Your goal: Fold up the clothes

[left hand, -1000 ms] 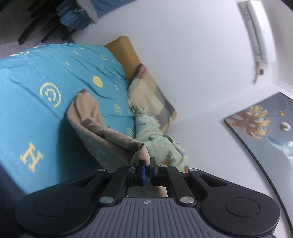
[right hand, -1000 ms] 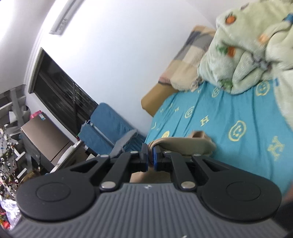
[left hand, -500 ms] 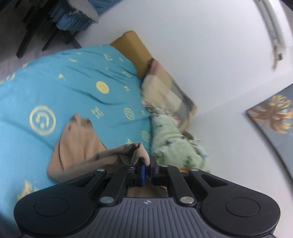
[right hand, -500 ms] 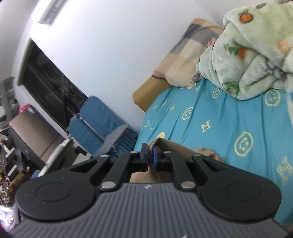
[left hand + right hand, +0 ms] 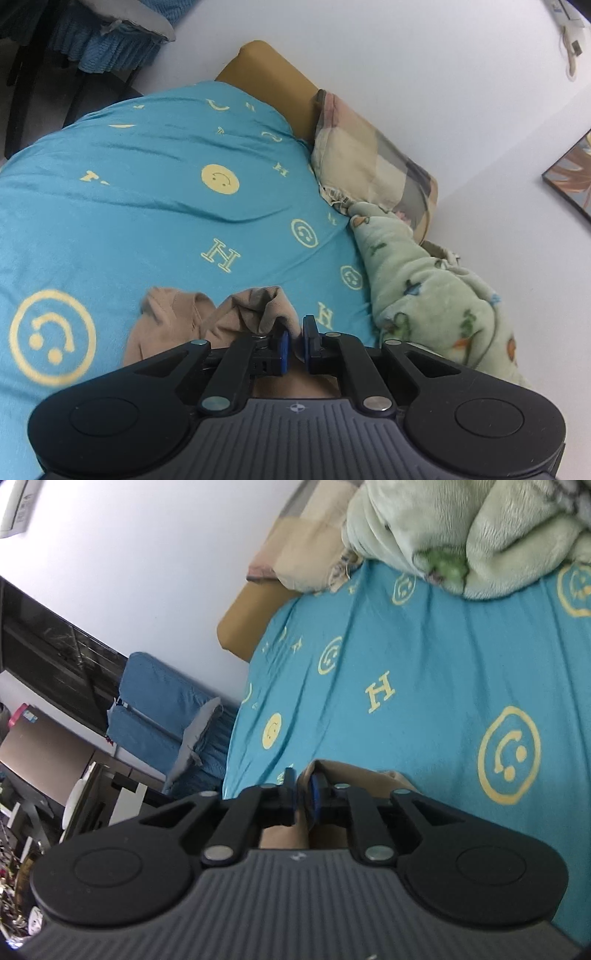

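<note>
My left gripper [image 5: 294,341] is clamped on a bunched fold of the tan garment [image 5: 236,314]; the cloth rises in a crumpled peak just above the blue-padded fingers and passes down between them, so I cannot see the pinched edge itself. The rest of the garment spreads to the left of the fingers on the turquoise bedsheet [image 5: 147,206], and its lower part is cut off behind the gripper's black body. I cannot make out what kind of garment it is.

From my right gripper [image 5: 303,788] I see the same tan cloth [image 5: 354,775] caught between the nearly closed jaws — only a thin strip shows above the fingers, with a little more visible under the linkage. Most of it is hidden beneath the housing.

Well apart from the garment, a pale green fleece blanket [image 5: 436,295] lies heaped at the far side of the bed, touching a checked pillow [image 5: 369,162] against the wall. In the right view the blanket is blurred and cropped by the frame's top edge. A blue folding chair [image 5: 159,709] stands beside the bed — its lower half is lost behind the gripper.
</note>
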{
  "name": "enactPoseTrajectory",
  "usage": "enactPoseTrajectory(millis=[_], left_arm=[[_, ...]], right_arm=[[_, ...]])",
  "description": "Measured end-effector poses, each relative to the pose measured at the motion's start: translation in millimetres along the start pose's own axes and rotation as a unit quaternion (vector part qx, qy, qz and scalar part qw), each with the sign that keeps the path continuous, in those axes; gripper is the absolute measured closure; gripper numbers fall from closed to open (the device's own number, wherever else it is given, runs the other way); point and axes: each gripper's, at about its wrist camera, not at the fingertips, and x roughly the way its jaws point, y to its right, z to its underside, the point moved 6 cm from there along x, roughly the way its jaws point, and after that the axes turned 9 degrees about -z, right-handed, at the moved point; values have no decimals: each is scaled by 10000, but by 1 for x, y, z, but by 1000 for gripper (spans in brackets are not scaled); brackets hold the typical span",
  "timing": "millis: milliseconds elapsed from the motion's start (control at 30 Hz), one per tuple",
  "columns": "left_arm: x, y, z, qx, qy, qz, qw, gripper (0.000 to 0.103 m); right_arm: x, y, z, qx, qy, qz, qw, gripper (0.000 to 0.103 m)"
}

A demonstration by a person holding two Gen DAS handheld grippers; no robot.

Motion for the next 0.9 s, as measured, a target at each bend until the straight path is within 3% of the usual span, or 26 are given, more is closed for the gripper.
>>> enactPoseTrajectory(millis=[33,100,167,200,367,400,500,567,633,667,700,800,900], left_arm=[[5,-3,-2,15,-21,-33,10000,84],[10,-8,-4,46,-30,-130,9999,48],[10,-13,-5,77,-2,-264,9996,24],[7,-14,-4,176,43,-339,9993,22],[-2,-15,4,596,204,-601,9962,22],[2,-15,7,667,166,-692,9952,23],[16,-19,15,871,58,-958,9916,32],[26,-22,21,964,-3,-1110,9891,37],[34,-25,26,1038,-31,-1248,9867,48],[38,-27,28,1076,-44,-1317,9854,60],[39,-29,29,1085,-29,-1361,9847,71],[33,-32,29,980,89,-1405,9852,93],[10,-21,26,1000,333,-1350,9852,95]], right_arm=[[1,0,-1,15,8,-81,10000,46],[3,0,-2,45,25,-242,9997,10],[5,0,-4,74,42,-403,9992,12],[6,0,-5,89,50,-484,9988,12],[9,1,9,-610,-289,161,9976,12],[13,3,13,-780,-385,299,9958,13],[25,8,27,-1314,-672,740,9863,30],[35,12,36,-1696,-868,1071,9758,33],[44,18,44,-1988,-1020,1329,9656,37],[47,22,48,-2014,-1053,1378,9640,41],[48,25,51,-1968,-1074,1367,9649,53],[43,23,55,-1760,-1015,1160,9723,75],[37,8,53,-1951,-915,1025,9711,84]])
